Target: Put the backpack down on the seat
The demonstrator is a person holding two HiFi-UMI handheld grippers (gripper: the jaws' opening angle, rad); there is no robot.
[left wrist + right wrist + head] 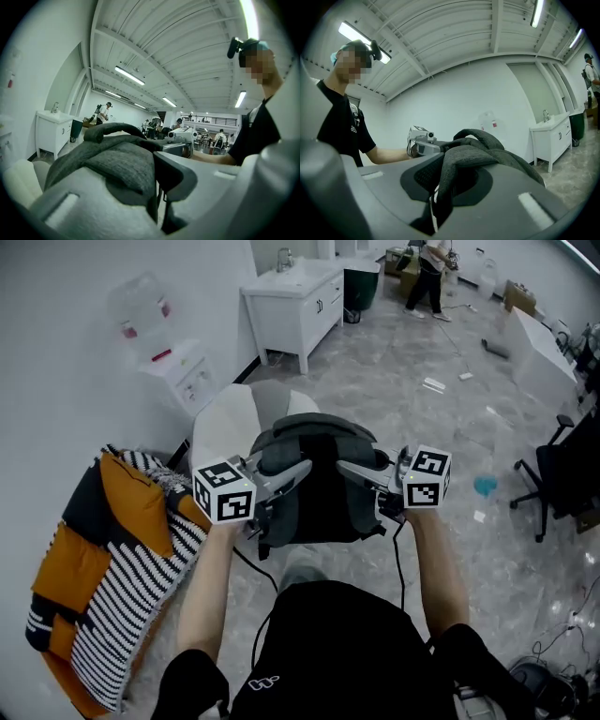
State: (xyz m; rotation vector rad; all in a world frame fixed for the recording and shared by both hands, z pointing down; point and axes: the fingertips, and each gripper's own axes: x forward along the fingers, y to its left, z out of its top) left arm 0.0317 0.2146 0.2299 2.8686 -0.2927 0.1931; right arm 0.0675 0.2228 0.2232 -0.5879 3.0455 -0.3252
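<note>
We found the left tool (pixel 157 176) closed on a grey fabric strap (pixel 124 164) of the backpack (pixel 319 493), the cloth bunched between the two jaws. The right tool (pixel 440 187) was likewise clamped on a second strap (pixel 461 159), which ran down through its jaws. Both tools gripped at the top of the pack, one on each side, with the carry handle arching between them. In the head view the backpack hung upright between the tools, close in front of the person. The white seat (pixel 230 418) lay just beyond and to the left of the pack, partly covered by it. We could not tell whether the base of the pack touched the seat. In our judgement it did not, since floor showed under its lower edge. We therefore assessed the pick-up as done. The placing was not yet done: the pack remained to be carried over the seat, lowered onto it and let go.
</note>
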